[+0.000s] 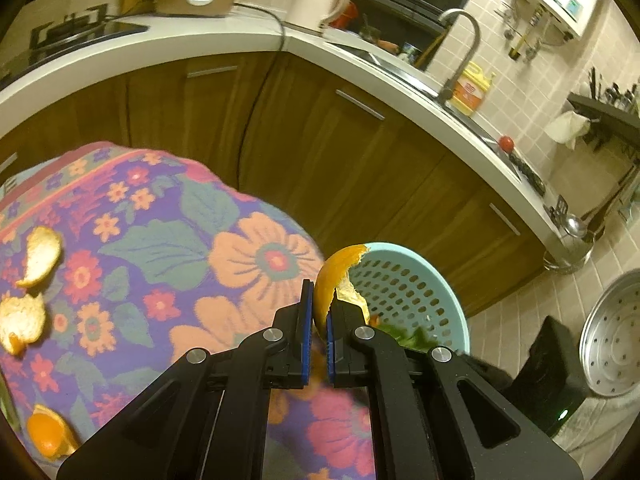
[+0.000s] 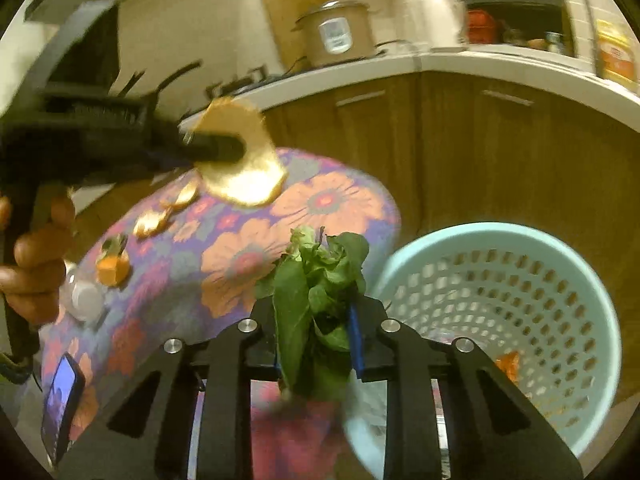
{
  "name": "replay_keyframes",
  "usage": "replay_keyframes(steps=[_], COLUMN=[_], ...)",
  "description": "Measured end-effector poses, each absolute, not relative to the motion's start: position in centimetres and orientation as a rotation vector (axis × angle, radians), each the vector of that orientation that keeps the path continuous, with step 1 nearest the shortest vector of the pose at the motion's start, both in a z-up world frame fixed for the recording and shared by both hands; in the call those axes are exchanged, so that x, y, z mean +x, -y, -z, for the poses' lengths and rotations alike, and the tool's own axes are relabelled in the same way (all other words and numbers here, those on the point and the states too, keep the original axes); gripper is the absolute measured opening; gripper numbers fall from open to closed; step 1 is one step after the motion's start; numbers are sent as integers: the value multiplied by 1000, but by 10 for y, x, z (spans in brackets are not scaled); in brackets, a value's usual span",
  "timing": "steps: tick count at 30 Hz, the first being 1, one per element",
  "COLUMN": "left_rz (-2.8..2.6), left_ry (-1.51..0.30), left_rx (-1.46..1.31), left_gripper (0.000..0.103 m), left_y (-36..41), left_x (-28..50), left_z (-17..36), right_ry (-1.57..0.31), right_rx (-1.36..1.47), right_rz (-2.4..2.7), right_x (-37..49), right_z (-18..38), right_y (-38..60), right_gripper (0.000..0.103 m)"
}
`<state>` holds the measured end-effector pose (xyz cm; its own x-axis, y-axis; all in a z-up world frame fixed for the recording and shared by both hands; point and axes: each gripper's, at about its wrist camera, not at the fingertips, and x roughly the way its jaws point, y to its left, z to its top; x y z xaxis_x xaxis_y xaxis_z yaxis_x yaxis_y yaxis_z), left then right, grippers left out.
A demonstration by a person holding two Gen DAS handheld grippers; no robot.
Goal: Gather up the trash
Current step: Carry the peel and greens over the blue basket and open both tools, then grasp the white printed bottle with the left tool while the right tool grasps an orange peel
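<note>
An orange peel (image 1: pixel 327 285) is pinched by the left gripper (image 1: pixel 318 322) beside the blue basket (image 1: pixel 448 280). Green leaves (image 2: pixel 316 292) are squeezed by the right gripper (image 2: pixel 316 332) over the flowery cloth (image 2: pixel 240 248).

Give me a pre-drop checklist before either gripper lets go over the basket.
1. Left gripper clamped on the curved orange peel piece: ok.
2. Right gripper clamped on the bunch of green leafy vegetable scraps: ok.
3. Peel above the pale blue perforated plastic basket: not ok; in the right wrist view it hangs over the floral tablecloth.
4. Greens above the basket opening: cannot tell; they sit beside its near rim.
5. Basket upright, opening unobstructed: ok.
6. Table cleared of trash: not ok; loose orange peel scraps remain on the cloth.
</note>
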<state>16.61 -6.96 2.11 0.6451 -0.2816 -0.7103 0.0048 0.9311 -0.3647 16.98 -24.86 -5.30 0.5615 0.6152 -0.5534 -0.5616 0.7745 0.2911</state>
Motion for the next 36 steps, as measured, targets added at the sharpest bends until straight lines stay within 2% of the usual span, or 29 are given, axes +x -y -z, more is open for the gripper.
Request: replay_keyframes(steps=[7,13,14,16,17,18,19,26,33,36], left_rz=[229,243,242,251,257,264,269,268,245,215], left_ry=[-887,-925,-925,-929,-932,-931,-928,-882,-793,-747], left_rx=[-303,-293,-293,-299,-301,-301,-298,-304,-307,-298], left_gripper=[3,4,7,22,32,39,40,40,40,47], left_y=[114,132,133,135,136,136,136,121,90,66], left_x=[186,198,199,200,200,199,198,182,147,124], left_z=[-13,7,10,13,13,14,13,-4,-40,-57], right_ry=[-730,-802,-816,-844,-854,-863,-867,-844,-747,-718], right_rx=[180,181,176,184,193,205,213,217,175,137], right_rz=[-486,-403,-394,-393,-398,-403,-405,-436,-563,-634], right_x=[194,207,209,212,212,213,212,204,182,172], right_z=[64,81,85,90,92,93,93,78,30,10], right_y=[319,328,326,326,326,327,329,323,279,248], right_gripper=[21,26,28,31,35,44,49,49,49,49])
